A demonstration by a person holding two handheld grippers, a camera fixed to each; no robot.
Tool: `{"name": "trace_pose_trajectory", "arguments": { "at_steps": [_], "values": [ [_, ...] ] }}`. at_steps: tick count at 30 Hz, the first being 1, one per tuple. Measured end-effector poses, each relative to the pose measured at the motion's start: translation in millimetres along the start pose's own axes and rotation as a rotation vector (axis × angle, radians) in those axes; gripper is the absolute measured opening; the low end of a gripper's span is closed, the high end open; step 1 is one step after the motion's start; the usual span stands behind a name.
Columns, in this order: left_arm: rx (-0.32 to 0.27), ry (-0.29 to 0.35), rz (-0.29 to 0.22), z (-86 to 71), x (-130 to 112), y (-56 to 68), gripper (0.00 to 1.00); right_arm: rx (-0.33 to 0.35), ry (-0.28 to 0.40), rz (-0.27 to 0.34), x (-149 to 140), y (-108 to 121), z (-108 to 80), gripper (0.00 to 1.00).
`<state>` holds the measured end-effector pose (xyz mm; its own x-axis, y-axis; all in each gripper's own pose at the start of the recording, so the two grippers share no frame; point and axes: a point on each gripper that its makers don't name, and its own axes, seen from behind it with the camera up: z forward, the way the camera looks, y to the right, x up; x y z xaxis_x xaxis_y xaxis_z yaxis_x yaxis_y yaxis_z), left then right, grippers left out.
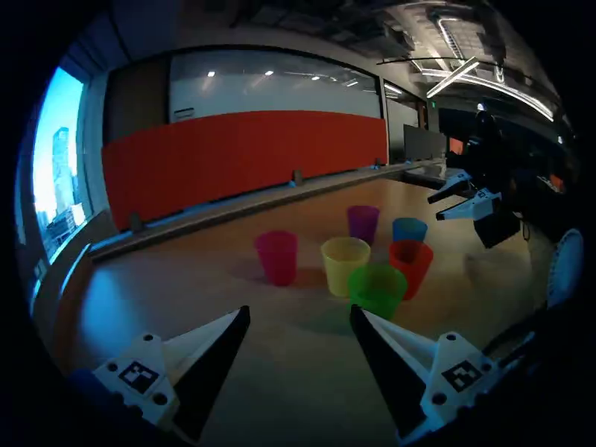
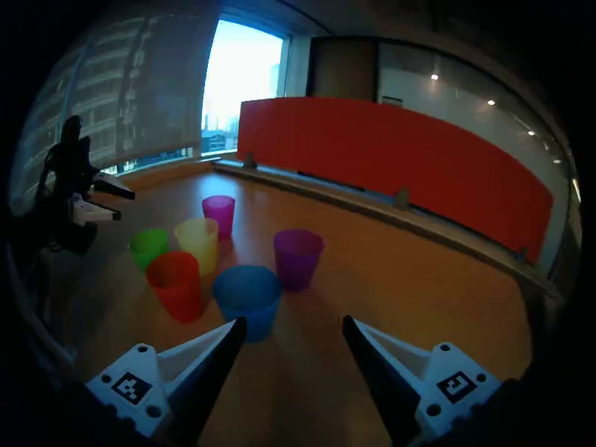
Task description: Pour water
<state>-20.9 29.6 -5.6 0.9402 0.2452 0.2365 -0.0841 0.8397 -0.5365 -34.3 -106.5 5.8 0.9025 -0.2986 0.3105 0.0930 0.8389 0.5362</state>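
- In the left gripper view the room is dim. The window (image 1: 58, 175) at the far left is washed out. A white slotted disc (image 1: 568, 267) is cut off at the right edge. The hand behind the far right gripper (image 1: 433, 210) is only a dark shape.
- None of the cups shows clearly whether it holds water.
- The left gripper (image 1: 298, 313) is spread wide over the wooden table (image 1: 298, 372), with nothing between its fingers.
- From left to right in that view the cluster runs pink cup (image 1: 277, 257), yellow cup (image 1: 345, 264), purple cup (image 1: 363, 222), green cup (image 1: 377, 290), blue cup (image 1: 410, 229), red cup (image 1: 410, 267).
- The green cup is nearest, just beyond the right-hand fingertip, and it hides part of the red and yellow cups' bases.
- All six cups stand upright with their long axis vertical, mouths up and rims wider than their bases.
- The far right gripper is held above the table to the right of the cups. Its fingers are apart and empty, pointing towards the cluster.
- In the right gripper view the left gripper sits small at the far left, with fingers parted and the holder's arm lost in shadow.
- There the right gripper (image 2: 292, 322) gapes wide and grips nothing. The blue cup stands just beyond its left-hand fingertip, and the purple cup is farther back, roughly in line with the gap.
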Motion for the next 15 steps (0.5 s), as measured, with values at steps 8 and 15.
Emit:
{"name": "trace_pose_trajectory", "arguments": {
  "at_steps": [8, 15],
  "values": [
    [0.174, 0.128, -0.043, -18.8, 26.9, -35.2, 1.00, -0.166, 0.138, 0.066, 31.6, 33.3, -19.3, 1.00],
    [0.322, 0.214, -0.105, -28.9, 38.7, -57.9, 1.00, -0.323, 0.260, 0.089, 53.4, 56.9, -44.6, 1.00]
  ]
}}
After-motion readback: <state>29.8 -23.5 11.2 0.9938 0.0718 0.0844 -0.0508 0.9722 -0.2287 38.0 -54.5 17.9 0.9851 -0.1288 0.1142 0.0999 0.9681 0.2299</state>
